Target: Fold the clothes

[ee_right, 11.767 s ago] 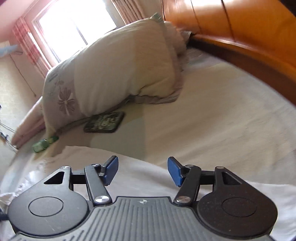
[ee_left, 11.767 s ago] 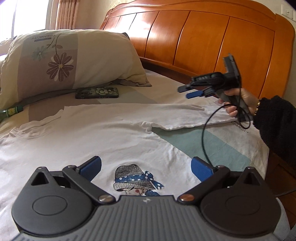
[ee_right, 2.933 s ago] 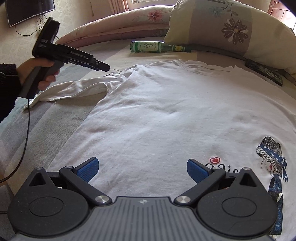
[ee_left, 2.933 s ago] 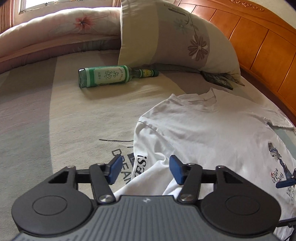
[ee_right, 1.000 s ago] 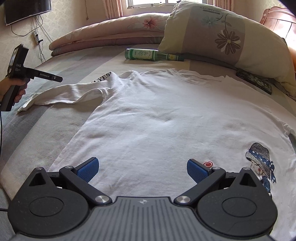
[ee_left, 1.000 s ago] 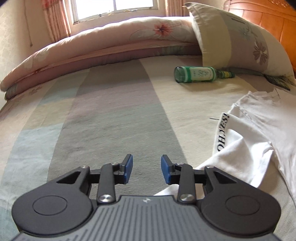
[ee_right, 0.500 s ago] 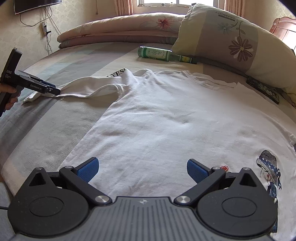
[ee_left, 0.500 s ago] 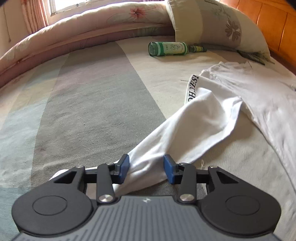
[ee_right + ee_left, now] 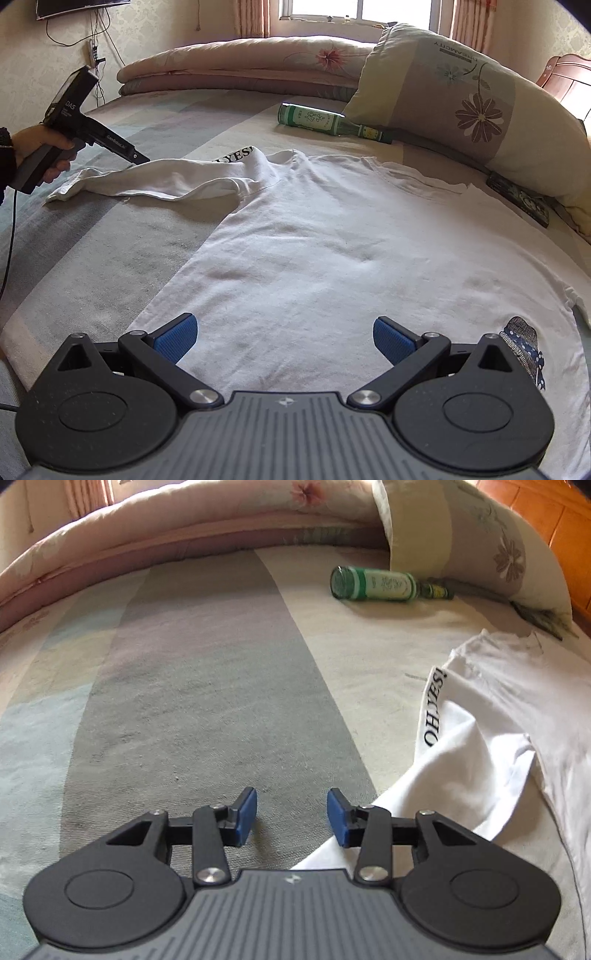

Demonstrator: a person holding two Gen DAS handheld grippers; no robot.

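On the striped bed [image 9: 92, 258] a white shirt [image 9: 332, 251] lies flat, one sleeve [image 9: 155, 181] stretched sideways. Just over that sleeve, the left gripper [image 9: 291, 818] stands partly apart with nothing between its pads. Above the hem, the right gripper [image 9: 285, 338] gapes wide, empty. A bottle [image 9: 317, 120] lies by the pillow [image 9: 461, 107].

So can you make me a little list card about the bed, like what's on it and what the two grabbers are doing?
shirt: white long-sleeved shirt lying flat on the striped bed cover
sleeve: left sleeve stretched out sideways, with black letters near the shoulder
picture on shirt: a girl in a blue hat
left gripper: open, nothing between its pads, the sleeve beside it
right gripper: wide open above the shirt's hem
bottle: green bottle lying on its side by the pillow
also there: a rolled quilt under the window
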